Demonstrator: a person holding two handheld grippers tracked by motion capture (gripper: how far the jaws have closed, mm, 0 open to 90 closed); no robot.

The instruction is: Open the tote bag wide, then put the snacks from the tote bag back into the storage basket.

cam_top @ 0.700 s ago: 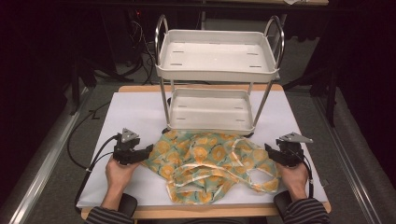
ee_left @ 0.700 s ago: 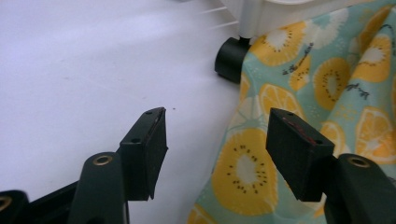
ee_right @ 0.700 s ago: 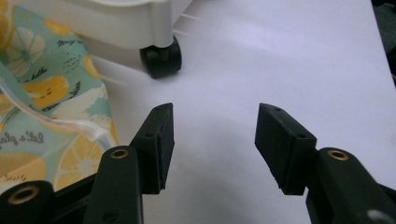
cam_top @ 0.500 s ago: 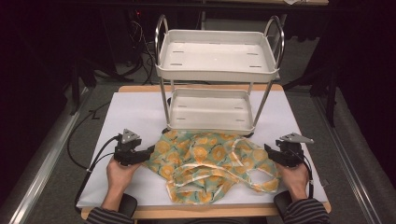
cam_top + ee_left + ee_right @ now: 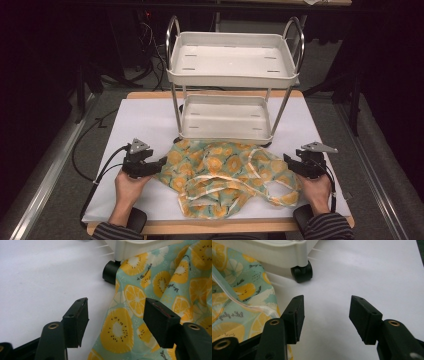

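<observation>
Little has moved: left gripper (image 5: 161, 162) and right gripper (image 5: 289, 161), both spread, flank cloth (image 5: 225, 172) mid-frame; next, pinch its edges.

A wooden table (image 5: 220, 227) under a white sheet (image 5: 145, 120) is standing on grey floor (image 5: 50, 185); dim darkness is surrounding it, cables (image 5: 145, 75) lying behind.

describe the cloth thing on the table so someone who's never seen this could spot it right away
Start at the white two-tier trolley standing on the white table sheet. Just in front of its lower tray lies a crumpled fabric apron, between the person's two hands. It is the one soft, patterned thing there: mint green with yellow lemon slices and pale cream straps.
</observation>
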